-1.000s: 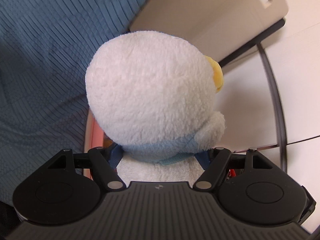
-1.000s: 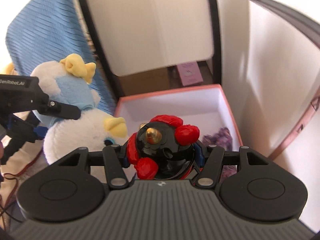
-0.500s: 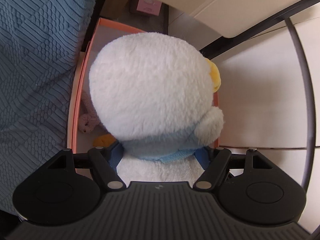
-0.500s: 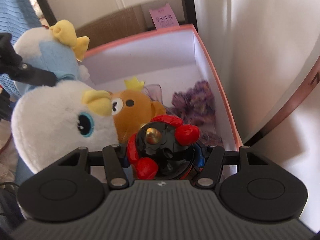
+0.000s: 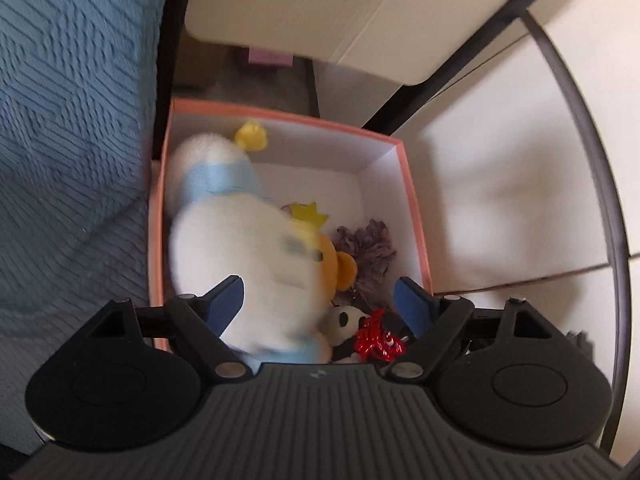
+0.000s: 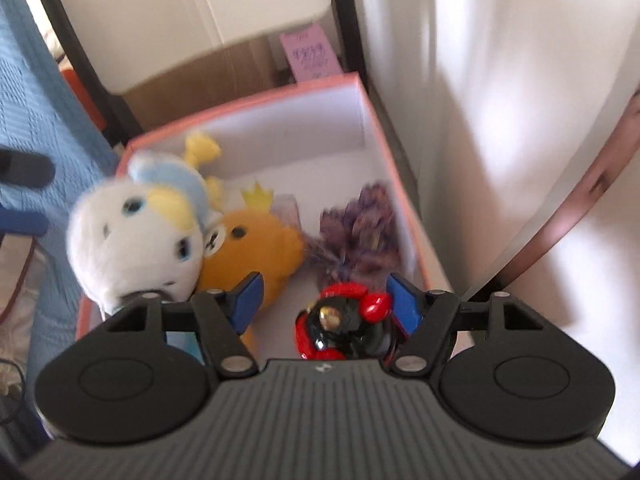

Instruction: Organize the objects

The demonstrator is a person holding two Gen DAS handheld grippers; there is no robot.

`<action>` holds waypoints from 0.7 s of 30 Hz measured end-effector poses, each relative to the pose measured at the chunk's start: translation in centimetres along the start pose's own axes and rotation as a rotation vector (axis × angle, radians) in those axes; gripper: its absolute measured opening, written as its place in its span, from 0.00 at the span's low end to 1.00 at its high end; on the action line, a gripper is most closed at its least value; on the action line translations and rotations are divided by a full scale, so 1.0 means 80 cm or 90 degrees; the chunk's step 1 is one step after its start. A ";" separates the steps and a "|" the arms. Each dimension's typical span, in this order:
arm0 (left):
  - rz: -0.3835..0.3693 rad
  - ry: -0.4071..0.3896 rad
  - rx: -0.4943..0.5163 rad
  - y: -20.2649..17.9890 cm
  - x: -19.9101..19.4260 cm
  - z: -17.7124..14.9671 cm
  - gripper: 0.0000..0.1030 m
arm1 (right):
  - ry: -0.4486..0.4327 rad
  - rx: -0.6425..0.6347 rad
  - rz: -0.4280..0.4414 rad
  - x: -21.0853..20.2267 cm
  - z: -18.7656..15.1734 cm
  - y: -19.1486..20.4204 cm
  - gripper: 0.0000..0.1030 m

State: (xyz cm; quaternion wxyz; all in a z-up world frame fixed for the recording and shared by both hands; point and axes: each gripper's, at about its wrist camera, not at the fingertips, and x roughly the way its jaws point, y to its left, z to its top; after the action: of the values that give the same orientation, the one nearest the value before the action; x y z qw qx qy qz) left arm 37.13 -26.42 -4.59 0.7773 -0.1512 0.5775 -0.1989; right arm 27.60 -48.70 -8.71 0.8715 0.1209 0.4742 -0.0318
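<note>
A pink-rimmed white box point(image 5: 412, 200) point(image 6: 404, 196) sits on the floor below both grippers. My left gripper point(image 5: 320, 300) is open above it; the white and blue plush bird point(image 5: 236, 248) point(image 6: 136, 236) is blurred, free of the fingers and dropping into the box's left side. My right gripper point(image 6: 326, 300) is open; the red and black round toy point(image 6: 344, 328) sits low between its fingers, apparently loose over the box. It also shows in the left wrist view point(image 5: 376, 340). An orange bear plush point(image 6: 256, 248) with a yellow crown and a purple fluffy thing point(image 6: 360, 232) lie in the box.
A blue knitted blanket point(image 5: 72, 120) hangs at the box's left. A beige panel with a black frame point(image 5: 360, 20) stands behind it, a pink note point(image 6: 312, 56) beside. White wall and a dark curved bar point(image 5: 600, 200) are at the right. A small panda-like toy point(image 5: 344, 320) lies in the box.
Both grippers have opened. The plush bird has left my left gripper and falls into the box. The red and black toy has slipped lower from my right gripper's fingers.
</note>
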 end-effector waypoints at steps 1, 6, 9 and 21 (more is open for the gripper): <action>-0.001 -0.007 0.002 -0.001 -0.009 -0.003 0.83 | -0.011 0.001 0.001 -0.012 0.003 0.002 0.68; 0.006 -0.065 0.022 -0.007 -0.077 -0.029 0.83 | -0.074 -0.001 0.018 -0.085 0.017 0.019 0.68; 0.003 -0.097 0.038 -0.012 -0.118 -0.046 0.83 | -0.108 -0.007 0.031 -0.125 0.024 0.033 0.68; 0.004 -0.211 0.099 -0.011 -0.251 -0.150 0.83 | -0.184 -0.026 0.056 -0.256 -0.022 0.086 0.68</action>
State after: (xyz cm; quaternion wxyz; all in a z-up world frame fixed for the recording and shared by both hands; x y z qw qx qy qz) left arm 20.44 -17.52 9.18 0.8717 -0.1196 0.4249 -0.2128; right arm 16.13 -42.85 8.67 0.9335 0.1183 0.3384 -0.0012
